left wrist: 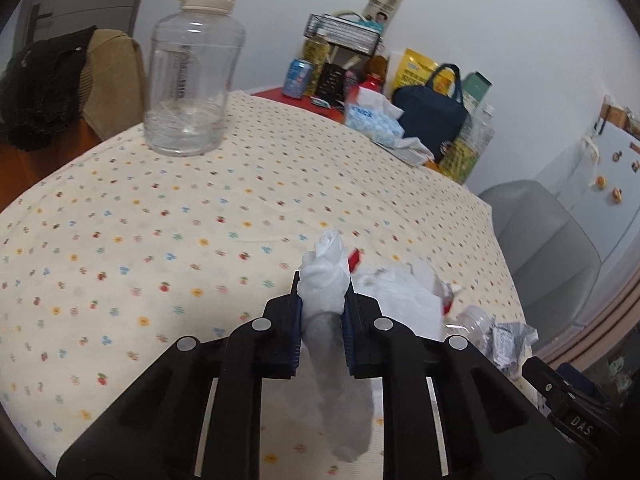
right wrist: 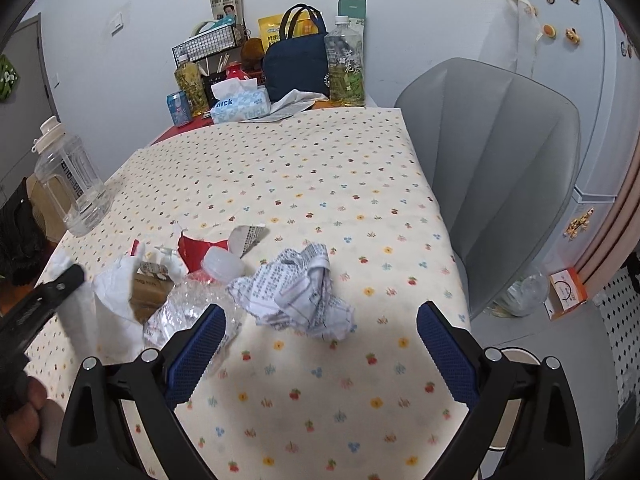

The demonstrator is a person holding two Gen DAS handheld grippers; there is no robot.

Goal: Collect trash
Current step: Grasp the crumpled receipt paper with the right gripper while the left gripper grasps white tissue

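Observation:
My left gripper (left wrist: pixel 323 300) is shut on a white tissue wad (left wrist: pixel 326 276) and holds it above the flowered tablecloth (left wrist: pixel 160 220); the tissue hangs down between the fingers. My right gripper (right wrist: pixel 320 332) is open and empty, just short of a crumpled printed paper (right wrist: pixel 300 292). To its left lie a crushed clear plastic bottle (right wrist: pixel 188 304), a white paper with a brown box (right wrist: pixel 148 286), a red wrapper (right wrist: pixel 196 250) and a torn paper scrap (right wrist: pixel 246 236). The left gripper (right wrist: pixel 44 300) shows at the left edge of the right wrist view.
A large clear water jug (left wrist: pixel 192 76) stands at the table's far left. A tissue box (right wrist: pixel 240 106), navy bag (right wrist: pixel 298 64), tea bottles (right wrist: pixel 346 68), can (right wrist: pixel 179 108) and wire basket (right wrist: pixel 208 42) crowd the back. A grey chair (right wrist: pixel 500 168) stands to the right.

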